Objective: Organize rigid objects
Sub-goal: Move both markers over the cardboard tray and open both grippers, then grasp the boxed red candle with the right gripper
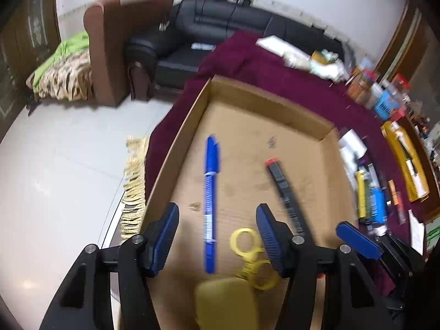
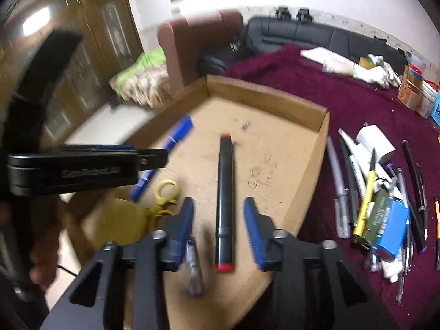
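On the side of the left claw (image 2: 154, 159), seen from the right wrist view, blurred raised lettering seems to read "GenRobot.AI". Both claws hang with jaws apart and empty over the cardboard tray (image 1: 198, 101) on the maroon-covered surface (image 2: 357, 104). The blue marker (image 1: 211, 192) lies between the left claw's (image 1: 217, 233) fingers, the black marker (image 2: 225, 200) between the right claw's (image 2: 218, 228), a yellow clip (image 1: 249, 250) nearby.

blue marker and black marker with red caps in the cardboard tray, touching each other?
Apart. The left wrist view shows bare cardboard between the blue marker and the black marker with red caps.
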